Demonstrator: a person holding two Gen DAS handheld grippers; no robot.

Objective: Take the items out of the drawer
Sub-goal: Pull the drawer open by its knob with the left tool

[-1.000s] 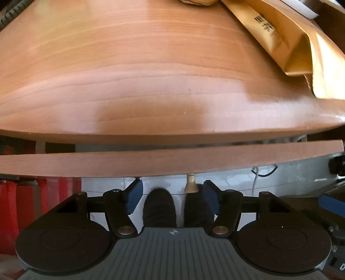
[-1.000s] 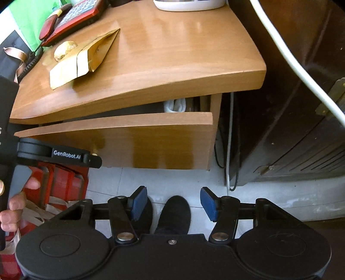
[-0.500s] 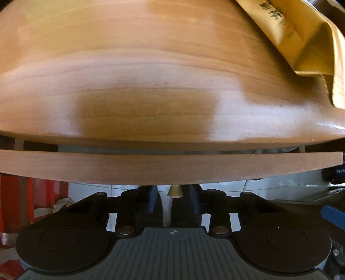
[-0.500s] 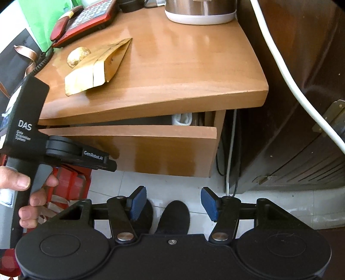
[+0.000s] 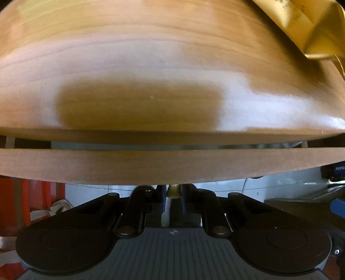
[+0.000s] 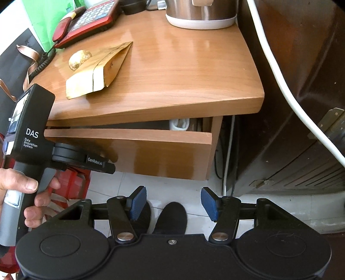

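The wooden drawer (image 6: 151, 155) under the tabletop (image 6: 172, 71) stands slightly open; its front also fills the left wrist view (image 5: 172, 165). My left gripper (image 5: 173, 193) is shut on the small brass drawer knob (image 5: 173, 190) under the front's lower edge; it also shows from the side in the right wrist view (image 6: 101, 164). A white rolled item (image 6: 180, 124) shows in the drawer gap at the right end. My right gripper (image 6: 173, 202) is open and empty, held back above the floor in front of the drawer.
A gold foil pouch (image 6: 99, 71) and a gold ball (image 6: 78, 59) lie on the tabletop, with a red telephone (image 6: 86, 21) and a steel kettle (image 6: 200, 13) behind. A dark cabinet (image 6: 291, 107) and white cable (image 6: 280, 75) stand right. Red bags (image 6: 71, 183) sit lower left.
My left gripper closed from open onto the drawer knob and the drawer gap widened a little. The right gripper drew back and up, staying open.
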